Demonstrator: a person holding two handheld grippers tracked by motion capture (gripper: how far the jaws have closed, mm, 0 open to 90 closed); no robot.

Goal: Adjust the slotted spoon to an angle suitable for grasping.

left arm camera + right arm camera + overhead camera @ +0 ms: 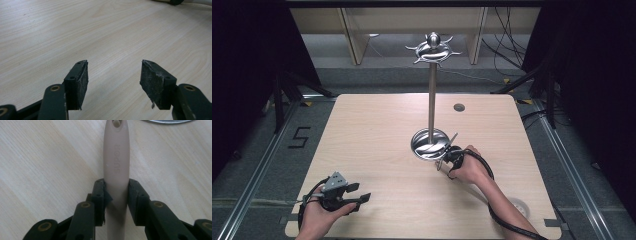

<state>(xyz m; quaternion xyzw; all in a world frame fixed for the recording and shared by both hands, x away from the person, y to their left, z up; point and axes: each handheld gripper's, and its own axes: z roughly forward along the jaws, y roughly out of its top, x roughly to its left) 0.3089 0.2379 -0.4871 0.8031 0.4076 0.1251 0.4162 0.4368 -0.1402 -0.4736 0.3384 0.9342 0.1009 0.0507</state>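
Gripping a beige utensil handle (pixel 116 167) in my right hand-held gripper (pixel 116 195), I have both black jaws pressed against its sides. The handle runs straight away from the jaws, with the raised word SUPOR along it and a hanging hole near its far end. Just past that end lies the rim of a shiny metal base dish (pixel 166 121). In the high view my right hand (pixel 469 167) sits on the light wood bench (pixel 372 135) just beside the round base (pixel 429 145) of a tall metal rack (pixel 431 90), and the right hand-held gripper (pixel 451 156) is low against the dish's near right edge. A slim pale piece slants up from the gripper; what is at its other end I cannot tell. The rack's upright pole rises from the middle of the dish to a crown of curved hooks (pixel 433 50) at the top.

My left hand (pixel 319 215) rests near the bench's front left corner, well apart from the rack. Its hand-held gripper (pixel 113 75) is spread wide, with bare wood grain between the worn pads (pixel 153 82).
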